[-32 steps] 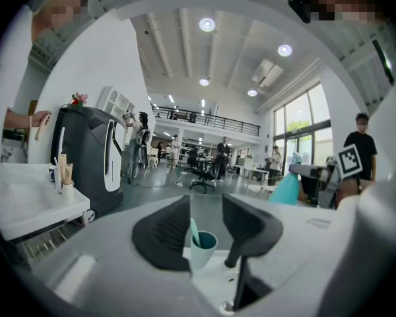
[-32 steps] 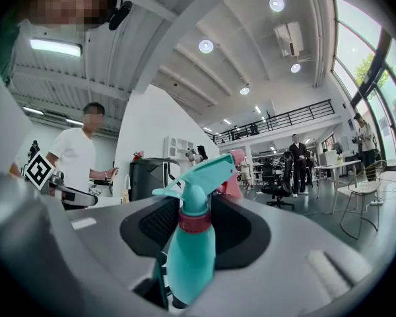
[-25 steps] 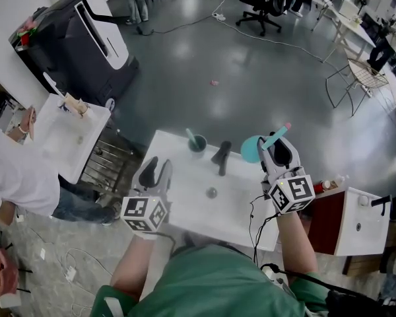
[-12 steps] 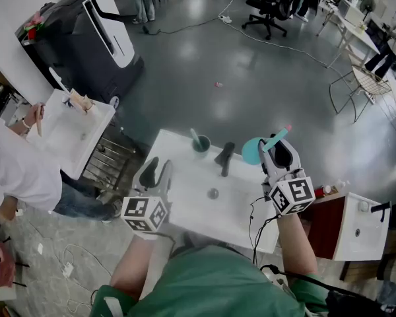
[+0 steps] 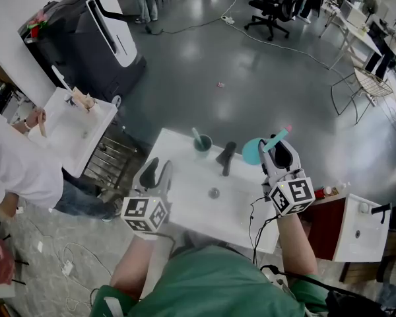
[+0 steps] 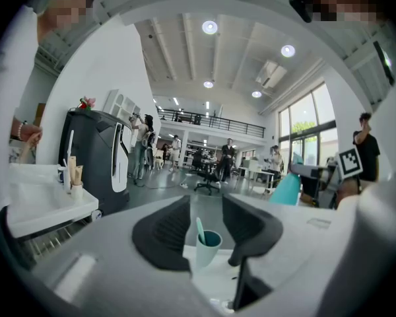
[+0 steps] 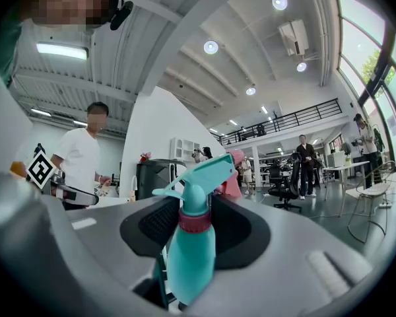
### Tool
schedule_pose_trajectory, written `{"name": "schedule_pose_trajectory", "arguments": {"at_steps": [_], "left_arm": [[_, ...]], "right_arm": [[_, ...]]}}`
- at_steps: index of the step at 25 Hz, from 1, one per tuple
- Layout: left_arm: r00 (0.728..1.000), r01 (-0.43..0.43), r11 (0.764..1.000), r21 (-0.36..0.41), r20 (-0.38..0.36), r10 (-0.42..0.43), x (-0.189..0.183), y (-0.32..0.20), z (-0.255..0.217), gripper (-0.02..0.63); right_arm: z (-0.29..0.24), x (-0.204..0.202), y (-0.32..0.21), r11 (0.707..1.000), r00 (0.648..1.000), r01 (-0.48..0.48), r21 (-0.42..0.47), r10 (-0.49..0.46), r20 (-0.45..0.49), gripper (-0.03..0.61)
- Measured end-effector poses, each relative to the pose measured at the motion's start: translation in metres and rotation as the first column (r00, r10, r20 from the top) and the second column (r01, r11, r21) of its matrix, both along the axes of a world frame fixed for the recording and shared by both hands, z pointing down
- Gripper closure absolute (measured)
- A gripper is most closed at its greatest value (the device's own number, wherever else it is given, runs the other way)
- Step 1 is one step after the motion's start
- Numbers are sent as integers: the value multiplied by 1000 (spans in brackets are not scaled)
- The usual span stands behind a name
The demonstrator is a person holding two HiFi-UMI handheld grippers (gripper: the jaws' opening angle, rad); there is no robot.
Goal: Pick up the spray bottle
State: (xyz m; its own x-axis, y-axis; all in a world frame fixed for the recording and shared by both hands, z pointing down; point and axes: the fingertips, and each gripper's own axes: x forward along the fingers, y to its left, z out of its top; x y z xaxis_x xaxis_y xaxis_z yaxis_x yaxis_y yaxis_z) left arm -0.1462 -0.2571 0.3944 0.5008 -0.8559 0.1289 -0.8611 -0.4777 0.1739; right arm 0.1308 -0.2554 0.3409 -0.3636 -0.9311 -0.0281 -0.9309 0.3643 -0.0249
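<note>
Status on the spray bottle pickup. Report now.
Right gripper shut on spray bottle, bottle upright between jaws. Left gripper open, empty, at table's left edge. Cup and black faucet stand left of bottle, apart from it.

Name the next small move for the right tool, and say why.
Probably lift the right tool straight up a little without loosening it. In the right gripper view the teal spray bottle stands upright between its jaws, which look closed against its sides. It sits at the white table's far right edge; whether its base has cleared the table I cannot tell. The left tool is open and empty.
</note>
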Motion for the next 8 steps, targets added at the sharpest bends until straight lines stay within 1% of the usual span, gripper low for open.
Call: {"name": "schedule_pose_trajectory", "arguments": {"at_steps": [8], "left_arm": [[1000,-1,1000,-3,-1,1,1,-3,-2,463]], "right_arm": [[-2,1,-3,1000,1000,-3,-1,3,-7,430]]}}
